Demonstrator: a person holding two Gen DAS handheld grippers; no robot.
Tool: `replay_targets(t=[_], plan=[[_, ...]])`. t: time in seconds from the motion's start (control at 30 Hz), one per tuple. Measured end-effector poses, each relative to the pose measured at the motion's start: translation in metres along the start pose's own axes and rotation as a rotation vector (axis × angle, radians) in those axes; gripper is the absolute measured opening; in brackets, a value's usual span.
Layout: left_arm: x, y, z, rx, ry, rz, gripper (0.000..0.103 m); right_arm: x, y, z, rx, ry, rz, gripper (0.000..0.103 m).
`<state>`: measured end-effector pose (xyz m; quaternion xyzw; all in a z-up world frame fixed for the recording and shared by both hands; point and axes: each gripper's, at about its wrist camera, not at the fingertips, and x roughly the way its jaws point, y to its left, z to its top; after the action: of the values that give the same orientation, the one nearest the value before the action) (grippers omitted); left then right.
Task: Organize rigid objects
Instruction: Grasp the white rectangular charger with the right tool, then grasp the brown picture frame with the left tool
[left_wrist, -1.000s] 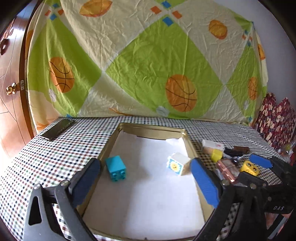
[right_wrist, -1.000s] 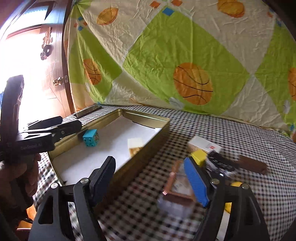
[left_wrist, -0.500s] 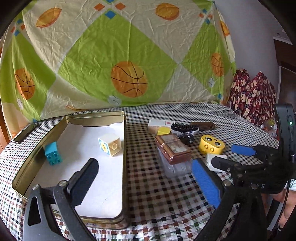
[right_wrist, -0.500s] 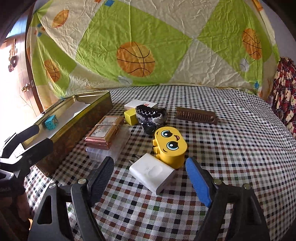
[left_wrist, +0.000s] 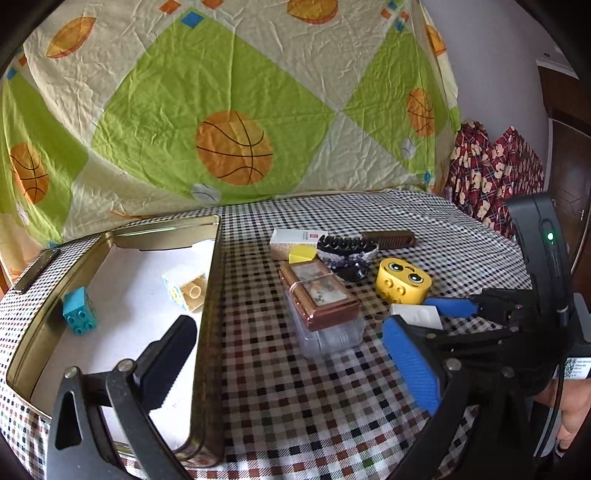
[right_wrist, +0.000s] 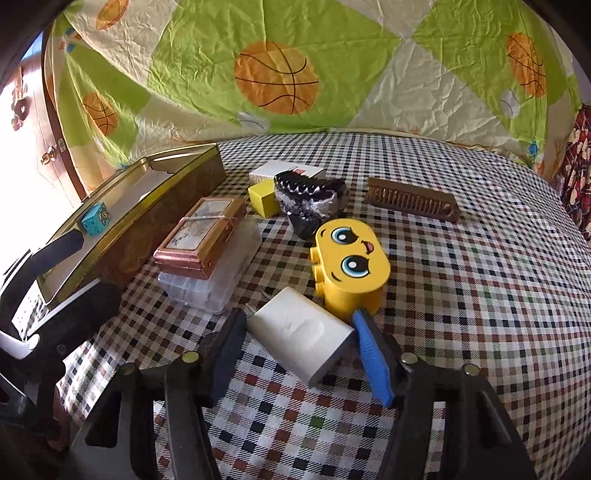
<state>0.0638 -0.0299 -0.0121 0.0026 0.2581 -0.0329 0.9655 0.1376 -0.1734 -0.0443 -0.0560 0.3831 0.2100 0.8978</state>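
Checked tablecloth (left_wrist: 332, 406) covers the whole surface, w/ a basketball-print sheet (left_wrist: 229, 110) hung behind. Gold tin tray (left_wrist: 212, 280) sits on the left side; inside it a teal block (left_wrist: 79, 312) near the left wall & a cream block (left_wrist: 184, 290) close to the right wall, well apart from each other. Just right of the tray: copper-framed box (right_wrist: 203, 236) stacked on a clear plastic case (right_wrist: 210, 284). Behind those, a white carton (right_wrist: 284, 171), small yellow block (right_wrist: 263, 199) and a black hair claw (right_wrist: 310, 199), bunched together; brown comb (right_wrist: 412, 199) lies apart to the right. Yellow face block (right_wrist: 347, 266) sits in front of the claw, touching the white charger (right_wrist: 299, 336), prongs pointing left. R gripper (right_wrist: 295, 354) straddles the charger, jaws closing, pads at both its sides; can't tell if they press yet. L gripper (left_wrist: 288, 365) hangs over the tray's right wall, fingers wide apart, nothing betw. them.
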Motion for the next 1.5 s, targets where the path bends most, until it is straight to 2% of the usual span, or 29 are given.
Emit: replay_targets(t=[0.13,0.3,0.4,0.5,0.63,0.7,0.73,0.87,1.07,1.13,1.37,1.5], plan=[[0.002,-0.003,0.002,0.009,0.010,-0.011,0.102,-0.009,-0.001,-0.002,0.009,-0.054,-0.013,0.062],[0.007,-0.012,0.007,0.026,0.020,-0.030,0.102,-0.027,-0.009,-0.005,0.057,-0.163,-0.049,0.061],[0.014,-0.017,0.011,0.039,0.048,-0.044,0.102,-0.031,-0.012,-0.005,0.059,-0.182,-0.064,0.061],[0.023,-0.023,0.015,0.051,0.086,-0.056,0.100,-0.031,-0.018,-0.004,0.044,-0.186,-0.120,0.062],[0.038,-0.032,0.020,0.063,0.130,-0.071,0.093,-0.033,-0.040,-0.006,0.092,-0.183,-0.115,0.062],[0.048,-0.032,0.021,0.049,0.162,-0.070,0.087,-0.033,-0.044,-0.007,0.108,-0.185,-0.087,0.062],[0.052,-0.031,0.022,0.035,0.176,-0.075,0.081,-0.033,-0.044,-0.007,0.108,-0.183,-0.080,0.062],[0.064,-0.030,0.024,0.010,0.210,-0.067,0.071,-0.033,-0.043,-0.008,0.105,-0.187,-0.053,0.062],[0.077,-0.029,0.025,0.004,0.255,-0.049,0.070,-0.034,-0.040,-0.009,0.087,-0.196,-0.045,0.062],[0.081,-0.028,0.024,-0.003,0.276,-0.048,0.062,-0.035,-0.040,-0.010,0.087,-0.200,-0.045,0.062],[0.074,-0.021,0.025,-0.031,0.239,-0.074,0.044,-0.036,-0.039,-0.010,0.077,-0.209,-0.042,0.062],[0.072,-0.020,0.026,-0.039,0.227,-0.085,0.044,-0.037,-0.039,-0.011,0.075,-0.215,-0.042,0.062]])
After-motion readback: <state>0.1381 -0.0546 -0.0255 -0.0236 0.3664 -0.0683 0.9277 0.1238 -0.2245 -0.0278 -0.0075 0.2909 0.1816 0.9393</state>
